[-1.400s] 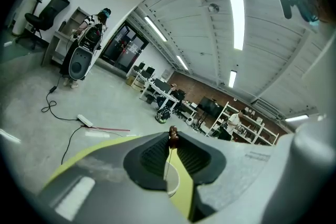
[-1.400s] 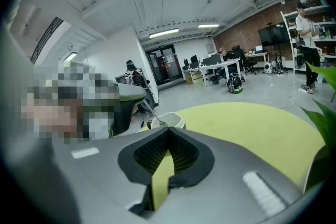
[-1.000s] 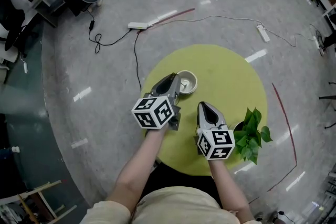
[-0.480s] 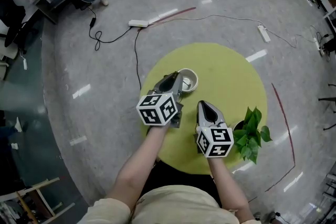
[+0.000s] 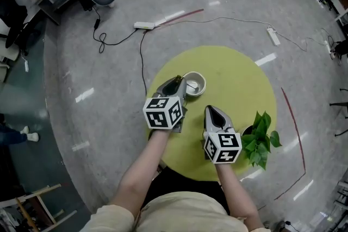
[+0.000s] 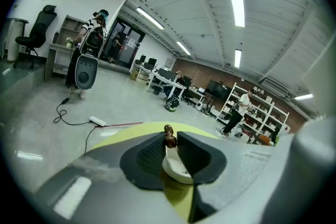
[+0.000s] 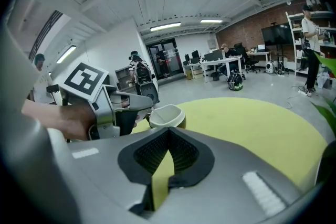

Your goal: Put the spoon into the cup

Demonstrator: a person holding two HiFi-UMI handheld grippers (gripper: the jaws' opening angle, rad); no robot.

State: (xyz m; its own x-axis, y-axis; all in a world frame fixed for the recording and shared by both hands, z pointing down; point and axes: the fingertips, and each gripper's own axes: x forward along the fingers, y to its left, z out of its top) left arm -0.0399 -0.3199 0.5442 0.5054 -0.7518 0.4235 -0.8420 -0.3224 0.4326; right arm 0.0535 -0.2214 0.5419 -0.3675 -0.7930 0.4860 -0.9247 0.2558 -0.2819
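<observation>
A white cup (image 5: 196, 83) stands on the round yellow-green table (image 5: 239, 84). The spoon (image 5: 191, 86) leans into the cup, its pale bowl inside. Its brown handle end (image 6: 169, 136) sits between the pads of my left gripper (image 5: 180, 86), just left of the cup's rim. These jaws are opening, with the handle still between them and touching the pads. The right gripper view shows the cup (image 7: 167, 115) with the left gripper (image 7: 137, 108) beside it. My right gripper (image 5: 211, 110) rests nearer the table's front, tips together, nothing in it.
A potted green plant (image 5: 261, 136) stands at the table's right front edge, close to my right hand. Cables and a power strip (image 5: 142, 25) lie on the grey floor beyond the table. A person (image 6: 233, 115) stands far off by shelves.
My left gripper has rolled a little and edged toward the cup with the spoon. The right gripper has stayed where it was.
</observation>
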